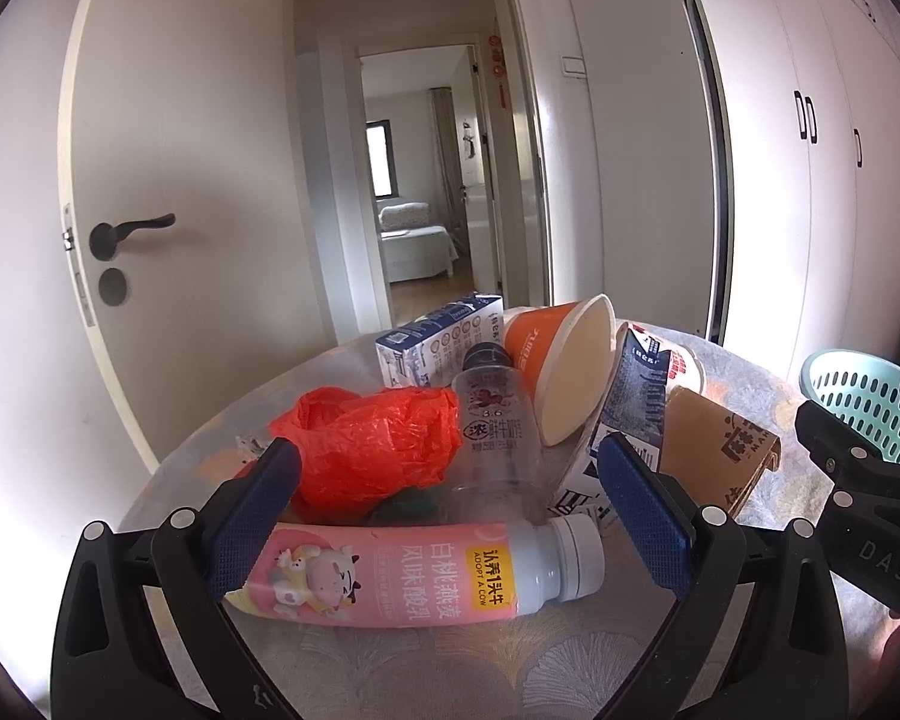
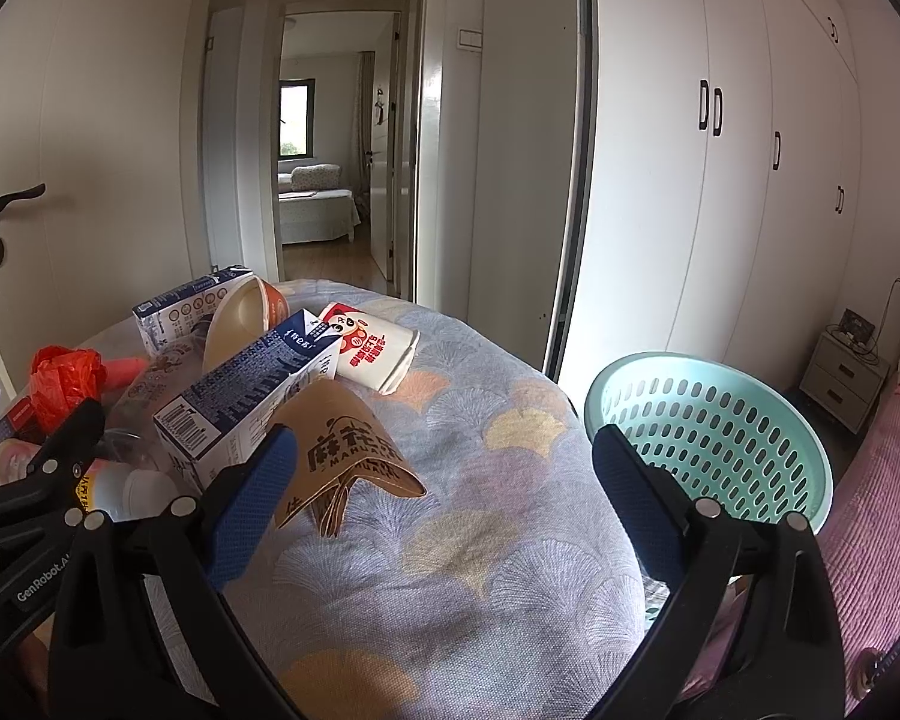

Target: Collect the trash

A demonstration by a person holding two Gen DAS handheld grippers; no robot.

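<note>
Pink yogurt bottle [image 1: 414, 576], labelled "ADOPT A COW", lying on its side between the wide-apart fingers of the left gripper [image 1: 450, 492], untouched. Kraft paper bag [image 2: 342, 456], printed "MAHUA…". Blue-white milk carton [image 2: 246, 396]; orange paper cup [image 1: 561, 366]; red plastic bag [image 1: 369, 444]. All on a round table [image 2: 450, 570] with fan-patterned cloth. Right gripper [image 2: 444, 492] spread, empty. Teal basket [image 2: 714, 432] beside the table; white wardrobes [image 2: 750, 150] behind.
</note>
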